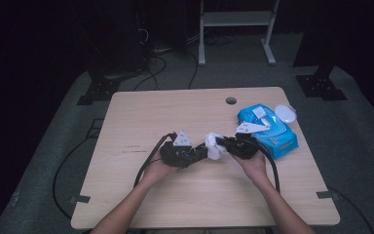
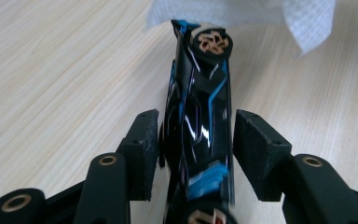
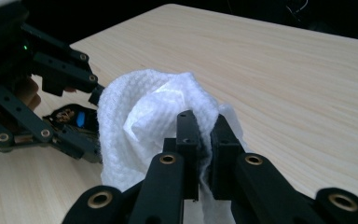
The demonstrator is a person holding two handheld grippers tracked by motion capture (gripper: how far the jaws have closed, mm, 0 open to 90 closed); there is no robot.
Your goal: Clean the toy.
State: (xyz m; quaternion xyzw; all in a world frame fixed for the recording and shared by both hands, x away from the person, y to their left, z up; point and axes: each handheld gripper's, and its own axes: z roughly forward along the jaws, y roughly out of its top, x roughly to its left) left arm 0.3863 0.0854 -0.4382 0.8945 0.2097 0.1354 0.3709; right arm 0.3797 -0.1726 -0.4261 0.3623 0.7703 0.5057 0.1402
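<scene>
Hand-held gripper [image 1: 213,146] (wipe-laden) over pale wooden table [image 1: 185,112]

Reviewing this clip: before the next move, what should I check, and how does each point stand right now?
1. Right tool shut on the white wipe: ok.
2. Toy car sits between the left tool's jaws: ok.
3. Left tool's pads press firmly on the car: cannot tell; a slim gap seems to show beside one pad.
4. Wipe is up at the car's far end, ready to rub it: ok.
5. Blue wipes pack lies close by the right hand on the table: ok.
</scene>
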